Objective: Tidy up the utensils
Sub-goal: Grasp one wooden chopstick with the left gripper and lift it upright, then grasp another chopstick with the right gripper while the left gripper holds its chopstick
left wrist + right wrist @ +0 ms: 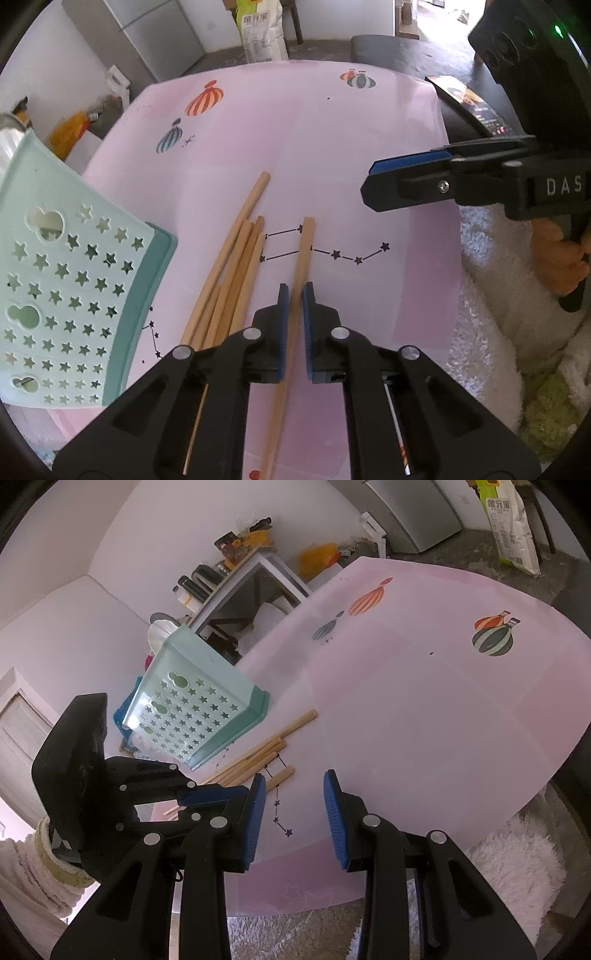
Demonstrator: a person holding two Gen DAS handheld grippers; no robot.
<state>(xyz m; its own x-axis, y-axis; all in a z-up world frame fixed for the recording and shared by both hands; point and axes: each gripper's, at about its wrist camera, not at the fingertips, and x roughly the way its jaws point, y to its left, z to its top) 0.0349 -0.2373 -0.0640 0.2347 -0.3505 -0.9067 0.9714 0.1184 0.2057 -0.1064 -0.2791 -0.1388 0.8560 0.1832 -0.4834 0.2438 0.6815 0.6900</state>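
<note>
The left gripper point(293, 295) is clenched on a single wooden chopstick point(301, 266), its blue pads pressed to either side of the shaft roughly at mid-length, while the stick's far end points toward the middle of the pink table point(332, 122) and its near end runs back under the jaws. The other chopsticks point(236, 273) lie in a loose bundle just beside it, nearer the table's left edge, close to the pale green perforated basket point(66, 273) that stands tilted there. The right gripper point(294, 790) hovers over the near edge with its jaws parted and nothing between them. A chopstick like this should be light and stiff, but thin and smooth (likely to pivot or slide in the pads if held near one tip), so the mid-shaft hold looks sensible; lifting it level before swinging toward the basket would keep the free end from catching the bundle or the rim.
</note>
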